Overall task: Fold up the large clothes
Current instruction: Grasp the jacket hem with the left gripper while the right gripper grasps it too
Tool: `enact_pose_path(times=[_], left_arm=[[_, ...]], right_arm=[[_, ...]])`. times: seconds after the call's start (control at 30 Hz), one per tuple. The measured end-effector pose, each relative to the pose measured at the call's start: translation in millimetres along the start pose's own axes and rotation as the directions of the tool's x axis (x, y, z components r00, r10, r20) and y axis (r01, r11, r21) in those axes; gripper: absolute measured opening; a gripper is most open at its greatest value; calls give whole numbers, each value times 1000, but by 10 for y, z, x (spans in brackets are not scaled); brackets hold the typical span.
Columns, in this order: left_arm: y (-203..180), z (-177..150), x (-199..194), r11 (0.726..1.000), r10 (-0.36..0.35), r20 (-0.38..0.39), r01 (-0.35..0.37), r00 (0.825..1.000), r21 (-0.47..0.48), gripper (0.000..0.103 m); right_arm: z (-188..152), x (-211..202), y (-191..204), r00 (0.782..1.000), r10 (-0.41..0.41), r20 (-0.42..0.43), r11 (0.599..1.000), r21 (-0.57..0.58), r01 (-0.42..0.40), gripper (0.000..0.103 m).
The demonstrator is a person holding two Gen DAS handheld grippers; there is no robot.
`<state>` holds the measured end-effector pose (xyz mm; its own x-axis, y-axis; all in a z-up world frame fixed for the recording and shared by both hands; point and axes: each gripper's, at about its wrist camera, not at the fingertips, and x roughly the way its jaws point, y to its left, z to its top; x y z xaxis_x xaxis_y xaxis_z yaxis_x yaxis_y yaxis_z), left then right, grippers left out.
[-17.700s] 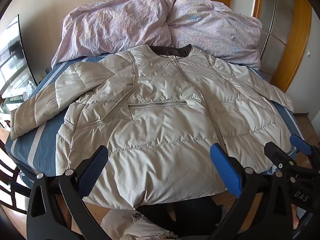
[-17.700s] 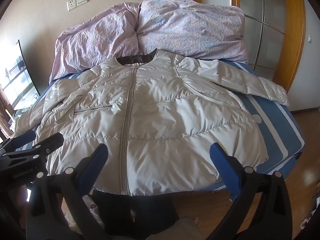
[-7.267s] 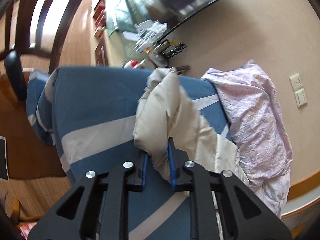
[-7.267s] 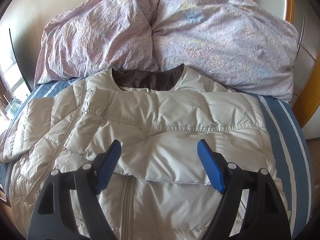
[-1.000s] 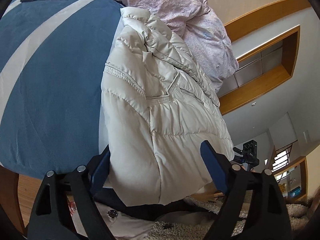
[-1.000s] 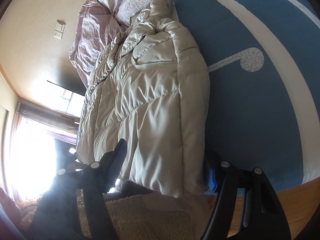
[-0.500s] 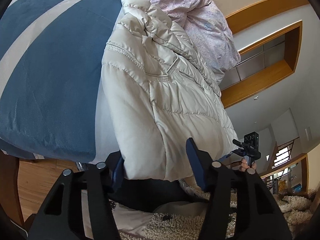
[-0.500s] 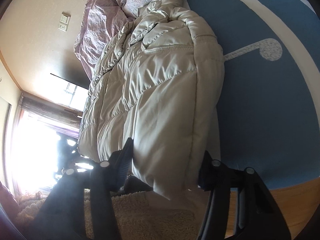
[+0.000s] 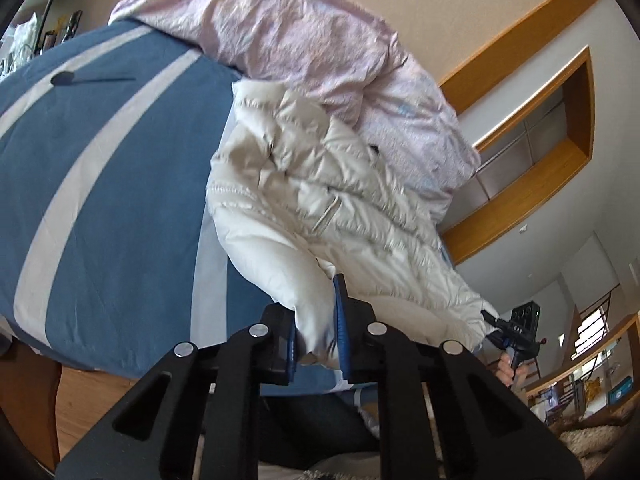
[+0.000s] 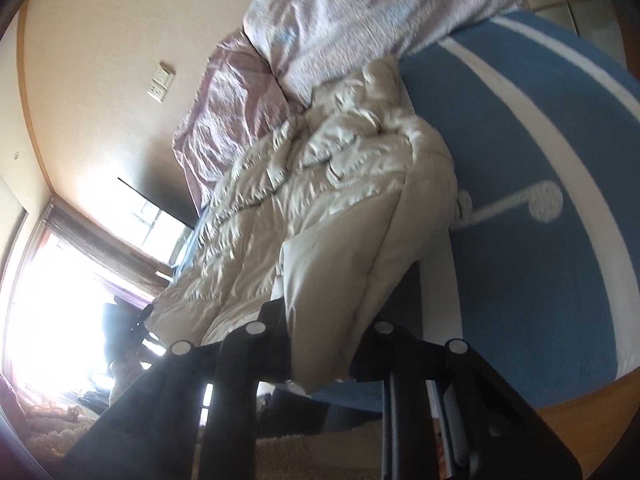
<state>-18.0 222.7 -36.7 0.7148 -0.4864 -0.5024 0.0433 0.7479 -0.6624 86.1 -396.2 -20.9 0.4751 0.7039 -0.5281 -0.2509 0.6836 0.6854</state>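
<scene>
"Left wrist view: which step?"

"The left claw [image 9: 316,334] is clenched on a hem corner of the jacket [image 9: 320,216] at the bed's [image 9: 100,168] foot edge. I judge the hem-to-collar fold is starting."

"Right wrist view?"

"The right claw [image 10: 320,344] grips the other hem corner [image 10: 332,312]; the jacket lies lengthwise toward the pillows [image 10: 340,32]. Next, both should lift together."
</scene>
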Motion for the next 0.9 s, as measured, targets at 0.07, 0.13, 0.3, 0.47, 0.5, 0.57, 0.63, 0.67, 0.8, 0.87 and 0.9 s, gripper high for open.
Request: enact_pose_path(times=[0.07, 0.13, 0.3, 0.47, 0.5, 0.57, 0.63, 0.67, 0.8, 0.87, 0.9], left_arm=[[-27, 51, -35, 1000, 2, 26, -2, 1000, -2, 14], [-44, 93, -78, 1000, -4, 56, 5, 998, -7, 14], [-159, 253, -154, 1000, -17, 122, 17, 992, 0, 13], [-279, 557, -217, 999, -52, 217, 53, 975, 1, 13], [-303, 615, -226, 998, -57, 233, 58, 971, 3, 13], [-357, 762, -210, 998, -61, 260, 63, 964, 2, 13], [-408, 920, -170, 998, -62, 288, 61, 956, 14, 13], [-434, 1016, -126, 998, -60, 300, 57, 952, 18, 13], [-497, 1375, 30, 998, -59, 349, 55, 935, 21, 13], [-514, 1516, 97, 999, -51, 371, 45, 927, 26, 13], [-524, 1619, 159, 999, -46, 383, 38, 923, 27, 13]], right_arm=[[49, -70, 54, 999, 2, 53, 1000, -9, -2, 19], [89, -136, 89, 995, 8, 96, 1000, -14, -7, 19], [217, -246, 300, 976, 16, 219, 999, -50, -6, 18], [474, -346, 525, 945, 19, 327, 996, -89, 11, 18], [529, -370, 565, 938, 18, 345, 995, -97, 17, 18], [691, -369, 657, 923, 23, 385, 994, -107, 20, 18], [830, -347, 735, 911, 28, 412, 993, -119, 23, 18], [937, -321, 792, 903, 25, 429, 991, -128, 34, 18], [1282, -211, 1000, 880, 11, 474, 985, -156, 72, 18], [1437, -135, 1079, 866, -2, 500, 981, -165, 98, 18], [1549, -70, 1123, 854, -16, 520, 979, -166, 119, 18]])
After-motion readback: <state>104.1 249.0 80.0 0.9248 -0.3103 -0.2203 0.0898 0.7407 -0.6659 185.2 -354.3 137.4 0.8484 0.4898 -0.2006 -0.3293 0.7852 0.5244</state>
